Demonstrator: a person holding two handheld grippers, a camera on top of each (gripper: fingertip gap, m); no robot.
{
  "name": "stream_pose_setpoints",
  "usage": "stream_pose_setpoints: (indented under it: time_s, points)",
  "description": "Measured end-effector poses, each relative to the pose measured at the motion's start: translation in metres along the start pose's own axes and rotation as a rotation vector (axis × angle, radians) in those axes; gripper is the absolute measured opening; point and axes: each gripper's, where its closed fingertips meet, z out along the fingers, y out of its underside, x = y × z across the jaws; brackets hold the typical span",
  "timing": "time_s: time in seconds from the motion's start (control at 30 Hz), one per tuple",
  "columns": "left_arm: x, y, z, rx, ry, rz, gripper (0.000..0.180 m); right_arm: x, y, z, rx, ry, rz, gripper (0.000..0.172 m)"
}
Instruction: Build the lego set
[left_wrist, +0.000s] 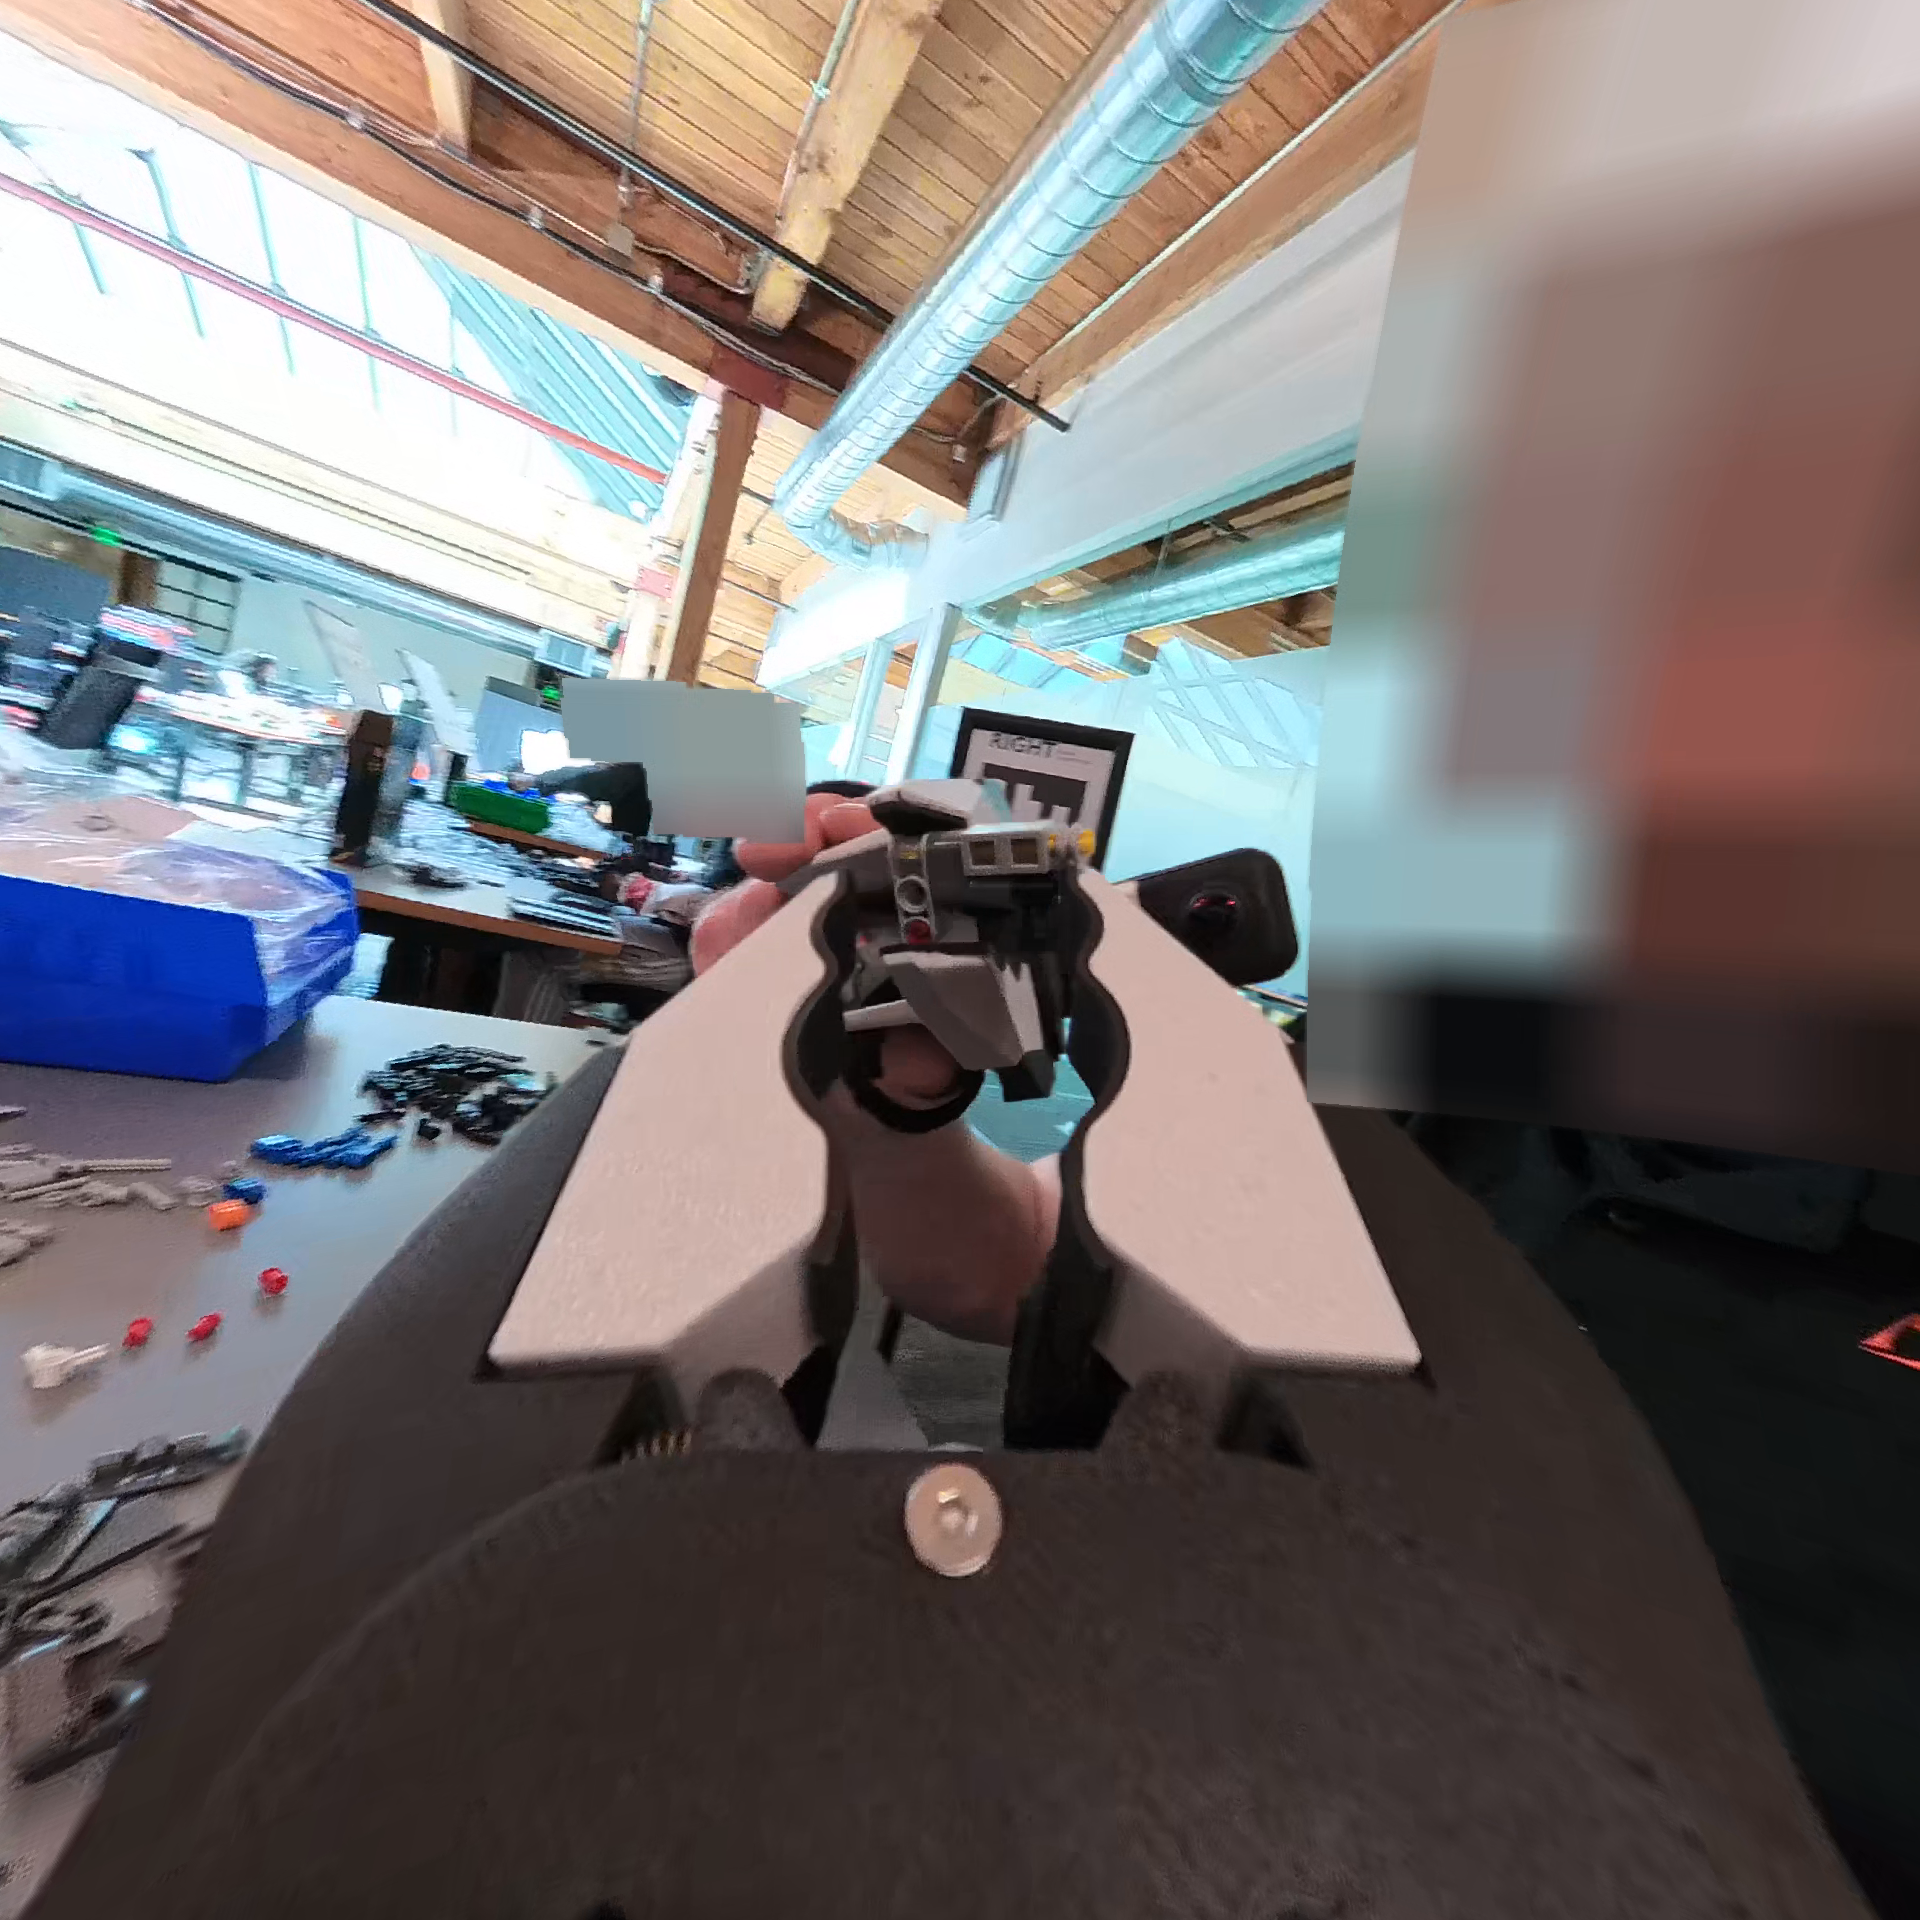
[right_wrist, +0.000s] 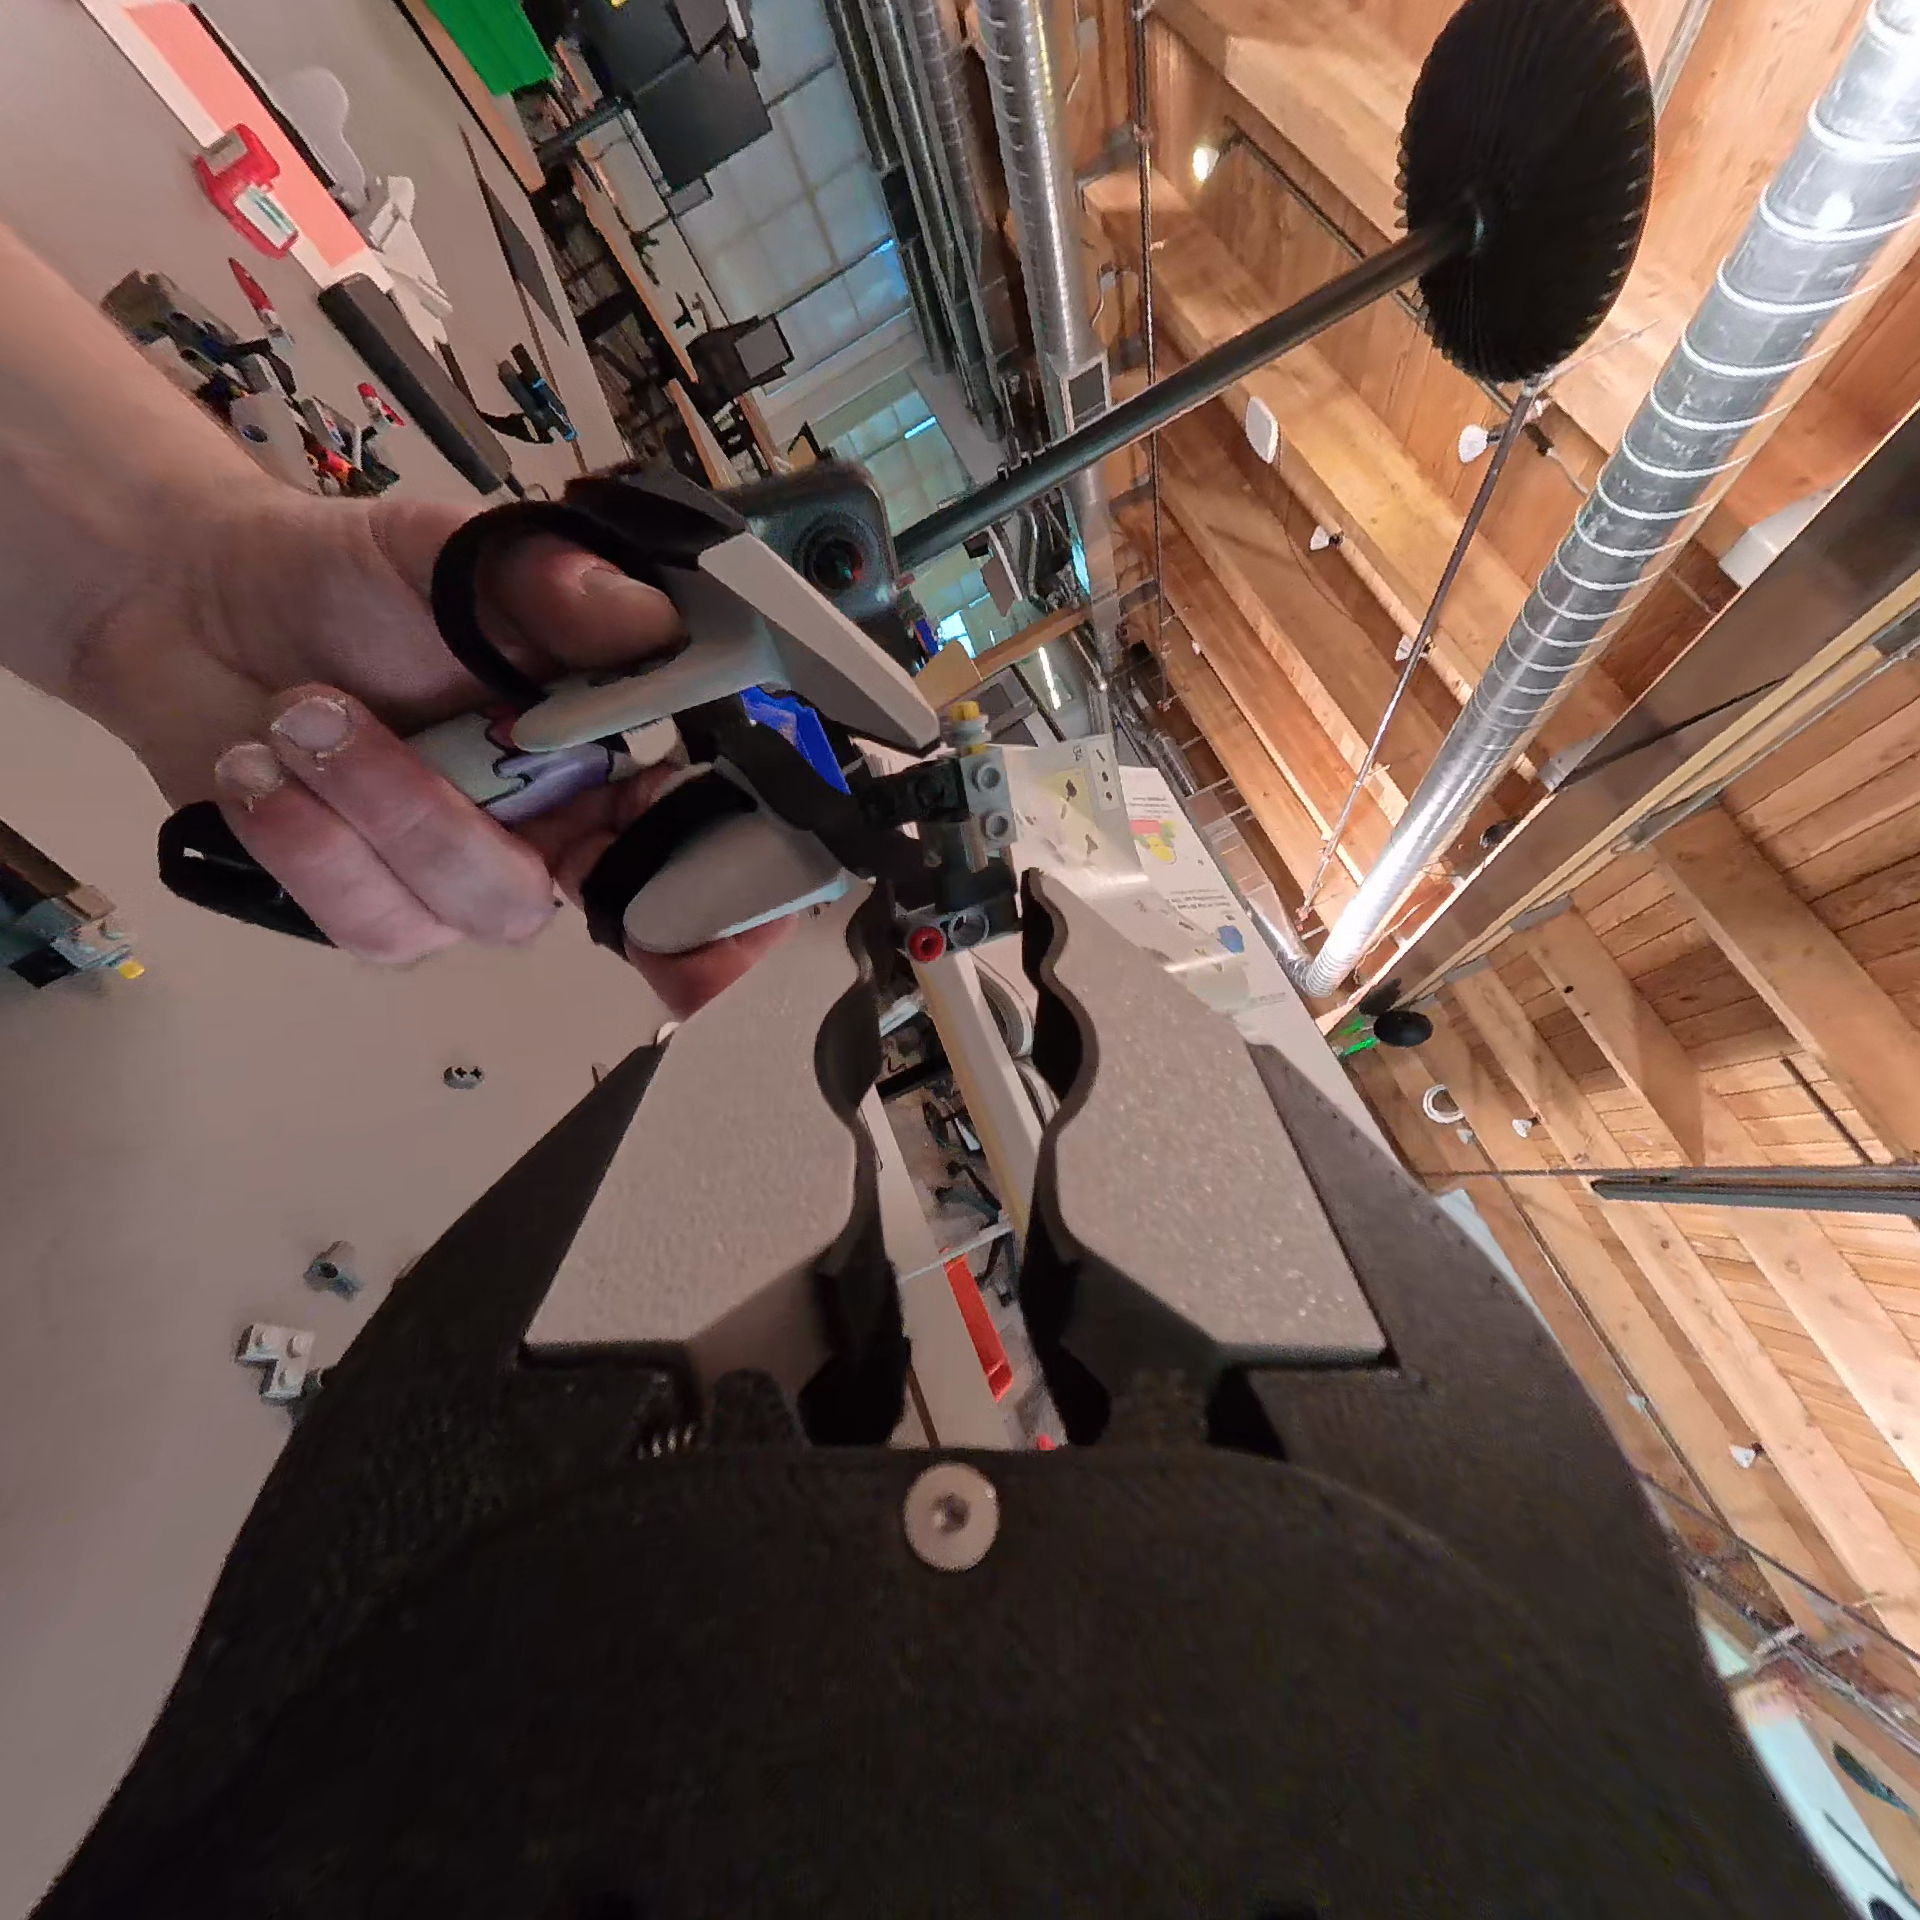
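Your left gripper (left_wrist: 951, 935) fingers pinch the grey-and-black brick model (left_wrist: 951, 935) high above the worktop (left_wrist: 312, 1195), probably to steady it, while your right gripper (right_wrist: 951, 914) fingers close around the model's lower end with its red pin (right_wrist: 924, 941).

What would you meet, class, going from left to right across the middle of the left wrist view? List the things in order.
blue wrapped bundle → pile of black bricks → grey brick model → black camera
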Motion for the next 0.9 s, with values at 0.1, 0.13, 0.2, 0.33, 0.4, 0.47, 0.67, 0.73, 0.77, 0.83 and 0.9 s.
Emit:
stream_pose_setpoints:
  time_s: [0.1,0.13,0.2,0.33,0.4,0.47,0.67,0.73,0.77,0.83,0.9]
  points:
    - [-0.012,-0.005,-0.010,-0.013,-0.123,0.076,0.037,0.002,0.009,0.002,-0.053,-0.002,0.012,0.021]
    - [-0.018,-0.007,-0.013,-0.018,-0.188,0.104,0.033,0.002,0.012,0.003,-0.069,-0.002,0.016,0.021]
    - [-0.029,-0.004,-0.017,-0.061,-0.271,0.110,0.037,0.007,0.022,0.007,-0.122,0.039,-0.003,0.021]
    - [-0.033,0.003,-0.018,-0.100,-0.348,0.153,0.036,0.017,0.045,0.013,-0.251,0.128,-0.099,0.021]
    - [-0.036,0.004,-0.016,-0.118,-0.397,0.221,0.033,0.017,0.054,0.015,-0.288,0.144,-0.115,0.021]
    - [-0.039,0.006,-0.015,-0.149,-0.430,0.255,0.033,0.014,0.058,0.018,-0.305,0.149,-0.154,0.021]
    - [-0.056,0.002,-0.021,-0.138,-0.523,0.277,0.012,0.009,0.058,0.022,-0.305,0.160,-0.184,0.021]
    - [-0.055,0.002,-0.021,-0.142,-0.514,0.269,0.003,0.008,0.058,0.023,-0.306,0.167,-0.201,0.021]
    - [-0.055,0.002,-0.021,-0.144,-0.514,0.272,0.003,0.008,0.058,0.023,-0.305,0.173,-0.210,0.021]
    - [-0.056,0.002,-0.022,-0.144,-0.515,0.278,0.003,0.008,0.058,0.023,-0.302,0.177,-0.222,0.021]
    - [-0.055,0.001,-0.022,-0.141,-0.513,0.286,0.002,0.008,0.057,0.023,-0.290,0.173,-0.212,0.021]
